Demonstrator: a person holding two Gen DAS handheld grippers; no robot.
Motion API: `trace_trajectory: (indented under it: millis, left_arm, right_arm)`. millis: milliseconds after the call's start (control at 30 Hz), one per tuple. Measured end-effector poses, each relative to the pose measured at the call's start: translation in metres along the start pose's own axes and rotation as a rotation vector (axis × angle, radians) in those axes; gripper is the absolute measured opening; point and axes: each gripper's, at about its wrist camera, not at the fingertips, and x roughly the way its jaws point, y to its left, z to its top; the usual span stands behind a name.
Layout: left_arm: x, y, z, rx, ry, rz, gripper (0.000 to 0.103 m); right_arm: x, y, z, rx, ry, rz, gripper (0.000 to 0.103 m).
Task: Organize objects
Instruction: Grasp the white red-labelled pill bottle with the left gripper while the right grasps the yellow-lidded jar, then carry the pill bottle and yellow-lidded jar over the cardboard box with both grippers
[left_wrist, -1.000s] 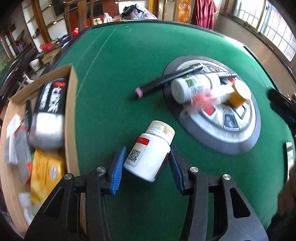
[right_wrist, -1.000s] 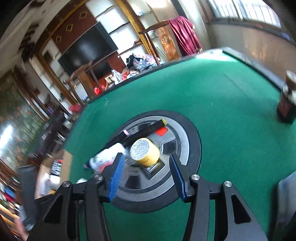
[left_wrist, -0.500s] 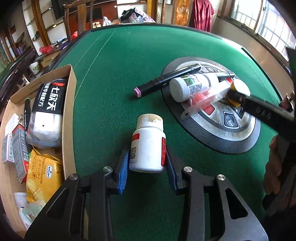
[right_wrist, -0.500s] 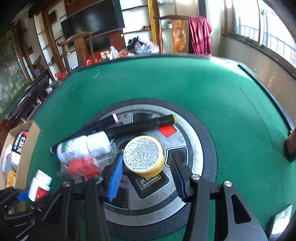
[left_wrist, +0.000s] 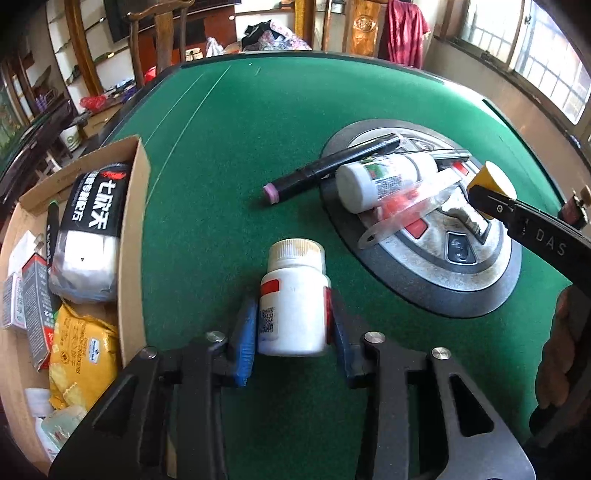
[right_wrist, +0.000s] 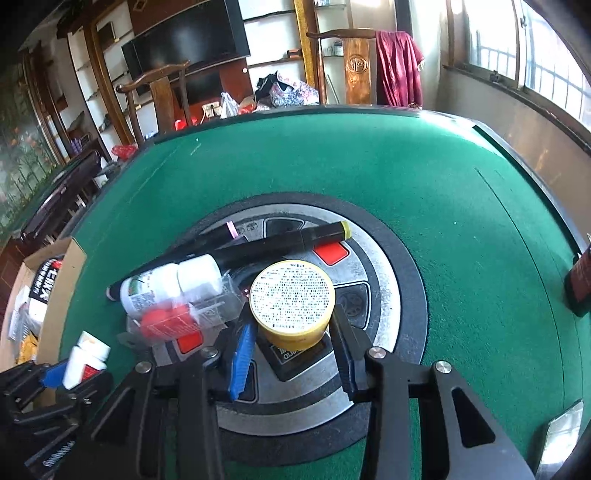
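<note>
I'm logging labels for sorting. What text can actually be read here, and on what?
"七欣天": black-and-white packet in the cardboard box.
"DAS": arm of the right hand-held gripper.
"QUJIANBAN": dark plate under the yellow tin.
Tin lid print, white bottle labels, yellow packet: too small to read.

between your left gripper (left_wrist: 293, 345) pads sits a smooth white plastic bottle (left_wrist: 291, 310); under it matt green felt surface (left_wrist: 229, 155); left of it a plain cardboard box (left_wrist: 135, 236).
</note>
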Motion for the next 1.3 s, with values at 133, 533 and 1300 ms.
trace_trajectory:
  millis: [133,533,1300]
  left_arm:
    - [-0.001,0.004,-0.001,-0.017,-0.001,-0.036,0.034]
    - [-0.044,0.032,0.003,-0.071,-0.103,-0.083,0.034]
    - [-0.079,0.161,0.000,-0.259,-0.194,0.100,0.034]
  right_arm:
    - [-0.012,0.000,0.002,0.013,-0.025,0.019,0.040]
    - [-0.040,0.028,0.001,-0.013,-0.053,0.166,0.039]
    - [-0.072,0.166,-0.058,-0.285,0.015,0.433,0.039]
